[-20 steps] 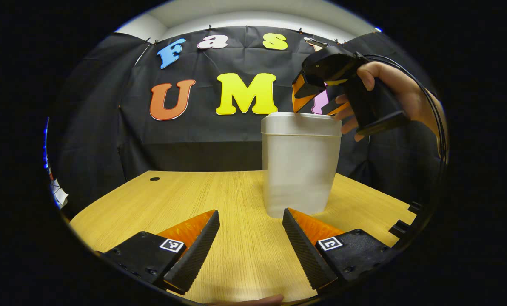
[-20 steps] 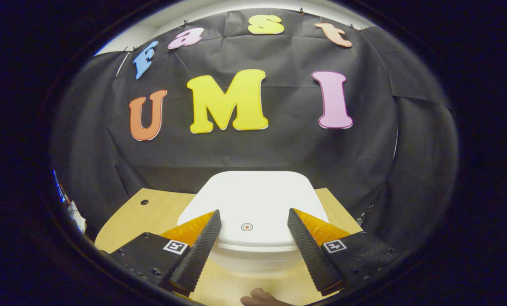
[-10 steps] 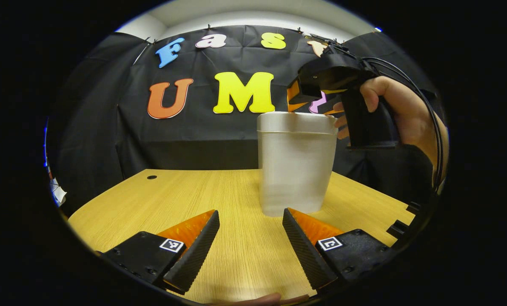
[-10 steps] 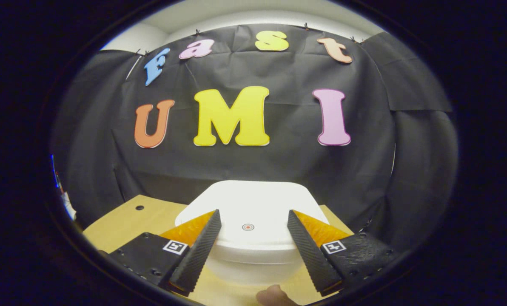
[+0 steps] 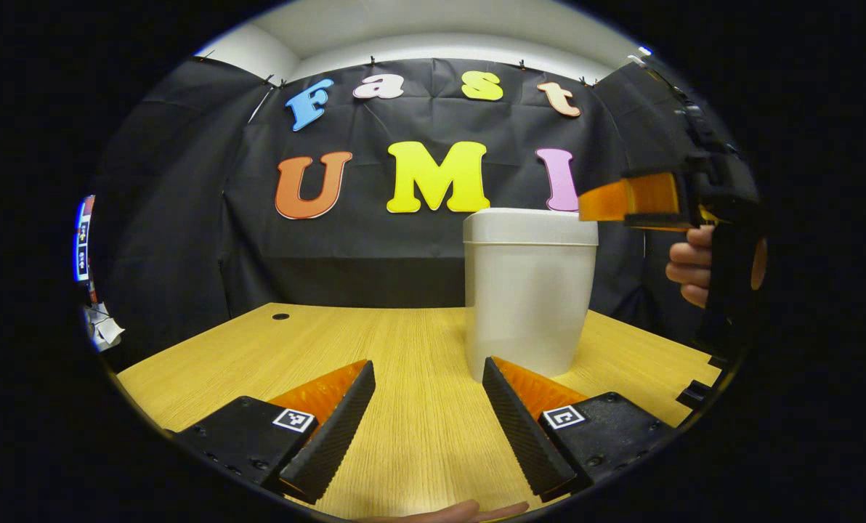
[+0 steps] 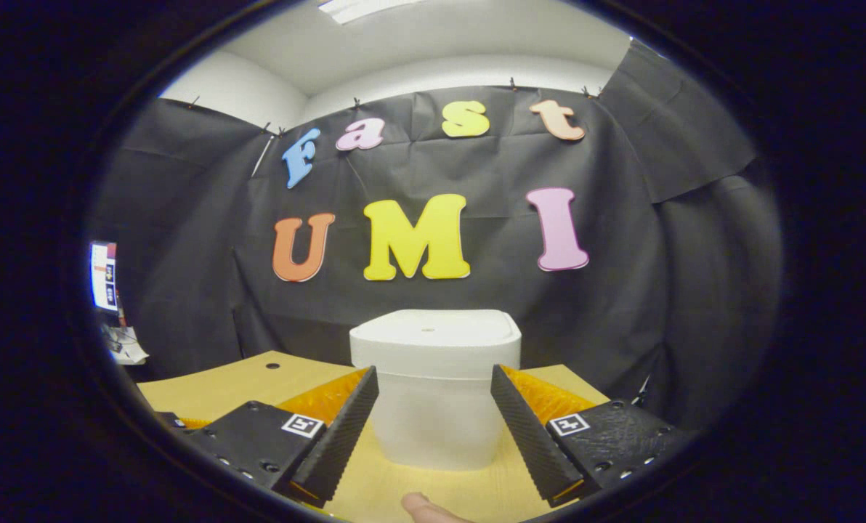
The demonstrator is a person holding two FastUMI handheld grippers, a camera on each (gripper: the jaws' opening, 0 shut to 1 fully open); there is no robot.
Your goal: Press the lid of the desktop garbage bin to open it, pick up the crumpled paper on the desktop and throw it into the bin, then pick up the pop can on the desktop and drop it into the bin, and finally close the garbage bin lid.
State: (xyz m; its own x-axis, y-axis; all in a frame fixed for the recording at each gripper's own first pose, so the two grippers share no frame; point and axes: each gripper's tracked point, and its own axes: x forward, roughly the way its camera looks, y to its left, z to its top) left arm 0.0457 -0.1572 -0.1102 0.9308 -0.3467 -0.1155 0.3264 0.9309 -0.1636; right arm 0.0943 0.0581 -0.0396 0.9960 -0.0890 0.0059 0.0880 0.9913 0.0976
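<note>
Left gripper view has my left fingers (image 5: 426, 428) wide apart, empty; the bin (image 5: 529, 290) stands far right on the table (image 5: 375, 349). Right fingers (image 6: 433, 436) gape empty too. Light, slick plastic: I'd press its lid (image 6: 433, 330), not squeeze.

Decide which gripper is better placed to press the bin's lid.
Probably the right gripper: it hangs level with the closed lid, facing it. The left gripper sits low by the base of the bin.

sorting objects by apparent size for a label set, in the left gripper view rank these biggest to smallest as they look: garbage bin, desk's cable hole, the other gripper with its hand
1. garbage bin, largest.
2. right gripper with the hand that holds it; cut off at the view's edge, so its rank against the bin is unsure.
3. cable hole in the desk, by far the smallest.
</note>
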